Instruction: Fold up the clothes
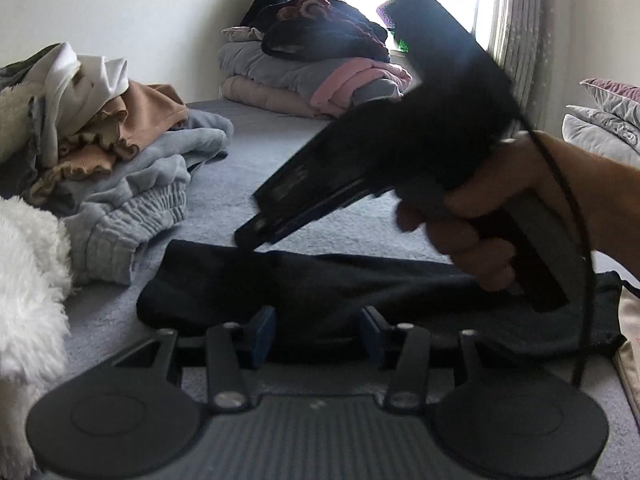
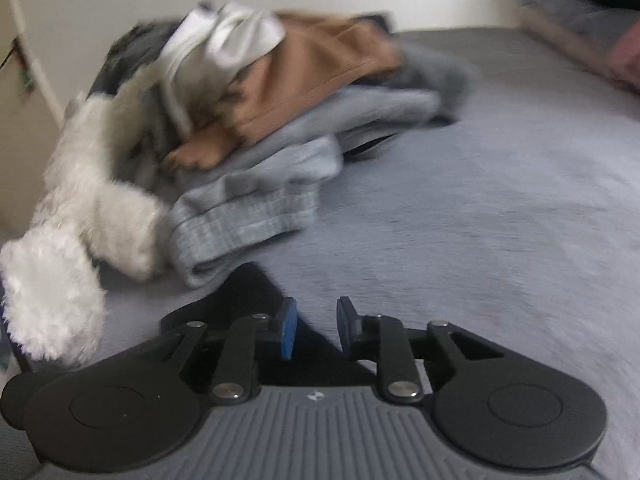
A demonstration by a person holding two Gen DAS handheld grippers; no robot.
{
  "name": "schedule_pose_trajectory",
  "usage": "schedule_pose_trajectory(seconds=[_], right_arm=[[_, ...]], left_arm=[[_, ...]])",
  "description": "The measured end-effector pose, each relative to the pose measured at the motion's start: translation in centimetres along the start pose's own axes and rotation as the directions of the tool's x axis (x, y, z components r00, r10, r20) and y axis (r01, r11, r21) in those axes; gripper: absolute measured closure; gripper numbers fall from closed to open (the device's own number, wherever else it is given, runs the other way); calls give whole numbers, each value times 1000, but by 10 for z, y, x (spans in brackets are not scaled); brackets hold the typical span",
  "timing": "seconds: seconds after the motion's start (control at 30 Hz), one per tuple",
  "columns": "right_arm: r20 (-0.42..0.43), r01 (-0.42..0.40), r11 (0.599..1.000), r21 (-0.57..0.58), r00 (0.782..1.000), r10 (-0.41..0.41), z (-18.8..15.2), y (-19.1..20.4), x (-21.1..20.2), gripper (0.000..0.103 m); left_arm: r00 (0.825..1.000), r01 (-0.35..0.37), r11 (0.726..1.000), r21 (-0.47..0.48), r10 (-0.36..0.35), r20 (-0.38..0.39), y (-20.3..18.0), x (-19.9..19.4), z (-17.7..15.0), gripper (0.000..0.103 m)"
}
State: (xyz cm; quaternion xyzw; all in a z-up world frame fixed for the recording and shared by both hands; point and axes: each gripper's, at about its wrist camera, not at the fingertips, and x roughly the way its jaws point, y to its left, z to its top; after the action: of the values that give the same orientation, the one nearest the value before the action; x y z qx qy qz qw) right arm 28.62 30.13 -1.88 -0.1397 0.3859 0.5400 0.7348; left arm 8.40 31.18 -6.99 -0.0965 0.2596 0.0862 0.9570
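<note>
Black garment (image 1: pixel 360 292) lies flat on the bed (image 1: pixel 320 216), likely for folding. Left gripper (image 1: pixel 316 336) fingers stand apart over its near edge; right gripper (image 2: pixel 316 332) fingers, slightly apart, hold nothing at its corner.

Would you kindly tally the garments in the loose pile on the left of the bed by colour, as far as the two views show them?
White fluffy garment: 1
White smooth garment: 1
Brown ruffled garment: 1
Light grey garments: at least 2; the folds hide any boundaries.
Dark garment behind: 1
Total: at least 6
</note>
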Motion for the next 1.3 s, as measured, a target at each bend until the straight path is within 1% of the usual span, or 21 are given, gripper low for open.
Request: schedule_pose_trajectory(seconds=[0.07,0.1,0.13,0.17,0.3,0.4,0.47,0.5,0.57,0.63,0.67,0.77,0.87,0.9,0.97,1.03,1.1,1.17,1.23,1.27,1.3], right_arm=[[-41,17,999,-41,999,-18,2,7,14,79],[-41,3,998,-63,999,-6,3,12,16,79],[-42,-11,996,-86,999,7,3,16,18,95],[-41,-21,994,-105,999,17,4,20,19,100],[23,20,993,-112,1000,-18,12,26,18,100],[-5,47,996,-72,999,-47,13,23,29,100],[9,74,996,-52,997,-74,12,24,22,98],[25,92,995,-35,996,-91,12,22,13,98],[48,120,993,7,992,-120,9,11,-15,93],[60,149,987,55,986,-153,4,-4,-46,84],[62,170,983,72,983,-174,0,-12,-60,82],[69,245,963,111,965,-253,-18,-32,-111,79],[64,313,937,156,943,-325,-45,-52,-158,78],[58,337,926,169,935,-351,-56,-54,-170,77],[44,384,903,194,916,-399,-78,-59,-195,77],[23,413,884,220,903,-428,-98,-62,-208,77],[-2,441,865,238,891,-453,-116,-68,-212,77],[-28,461,850,257,882,-470,-130,-77,-209,77],[-41,467,841,272,879,-475,-139,-85,-202,77],[-43,463,842,278,882,-470,-143,-89,-196,77],[-43,455,845,282,886,-462,-145,-92,-191,77]], left_arm=[[1000,-1,1000,-10,1,-9,2,1,0,54],[1000,-2,1000,-15,2,-15,3,2,-1,54],[1000,-1,1000,-18,1,-15,5,3,0,54],[1000,0,1000,-21,0,-16,6,4,1,54],[1000,-20,1000,-12,20,-18,6,5,0,54],[1000,-20,1000,-16,20,-22,8,6,-1,54],[1000,-19,1000,-19,19,-23,9,7,-1,53],[1000,-18,1000,-20,17,-23,9,7,-1,53],[1000,-12,1000,-27,11,-18,11,7,-1,53],[1000,-4,999,-42,4,-5,12,6,0,53],[1000,0,999,-46,0,2,13,5,0,53],[999,33,998,-55,-31,41,12,0,1,53],[994,79,997,-22,-77,78,0,-5,5,53],[992,105,994,-4,-104,77,-6,-4,6,53],[984,161,986,35,-163,69,-20,-4,9,53],[970,238,967,92,-242,35,-42,2,14,54],[953,303,942,147,-304,-15,-66,10,18,54],[930,367,906,211,-361,-68,-94,20,22,54],[914,406,879,252,-391,-108,-113,32,21,54],[905,425,863,272,-405,-128,-123,38,21,54],[902,432,861,268,-410,-136,-125,43,18,54]])
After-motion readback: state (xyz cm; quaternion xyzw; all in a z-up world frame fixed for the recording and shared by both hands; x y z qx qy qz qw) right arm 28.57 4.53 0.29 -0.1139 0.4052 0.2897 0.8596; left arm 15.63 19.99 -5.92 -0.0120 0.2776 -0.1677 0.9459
